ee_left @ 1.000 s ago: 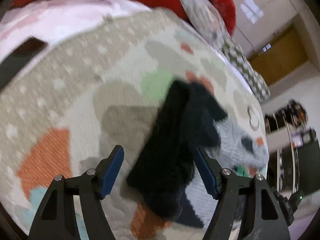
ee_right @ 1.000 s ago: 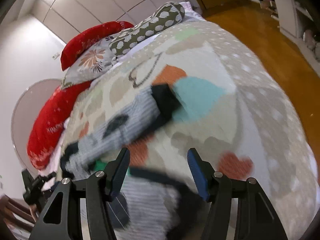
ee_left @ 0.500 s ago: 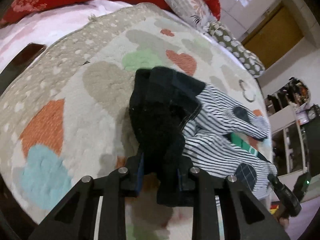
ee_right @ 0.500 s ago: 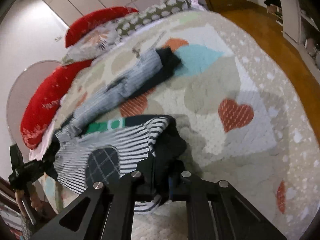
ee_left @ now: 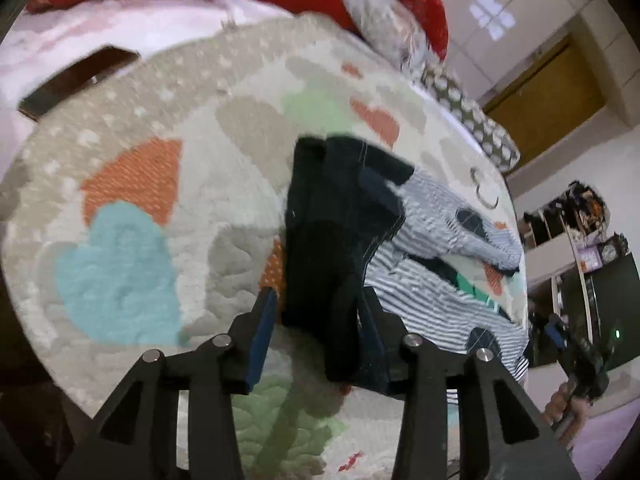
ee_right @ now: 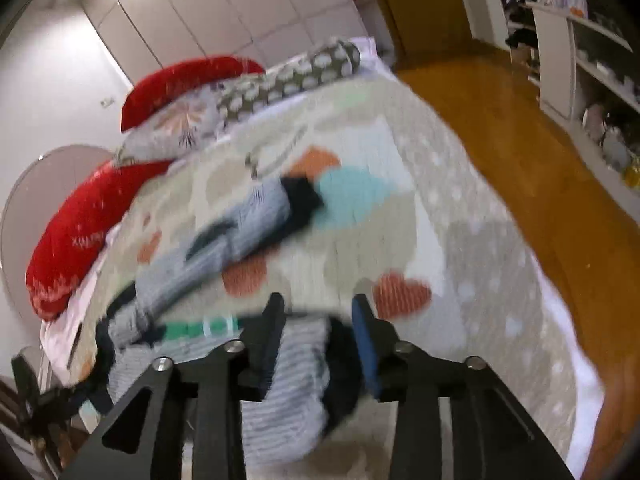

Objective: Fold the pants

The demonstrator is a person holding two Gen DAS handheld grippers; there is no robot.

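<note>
Both grippers' jaws just reopened, loosening around pants [ee_left: 332, 240] cuffs.

A pale quilted bedspread with coloured hearts [ee_left: 168, 208] covers the bed. At its head lie red patterned pillows [ee_right: 68, 248], a floral pillow [ee_right: 180, 120] and an olive spotted bolster [ee_right: 304, 68]. A dark phone [ee_left: 76, 80] rests on white sheets. Wooden floor [ee_right: 520, 128] runs alongside.

Pants [ee_left: 348, 236] on blanket [ee_left: 132, 208], pillows [ee_right: 240, 92] behind, phone [ee_left: 76, 80] far left.
</note>
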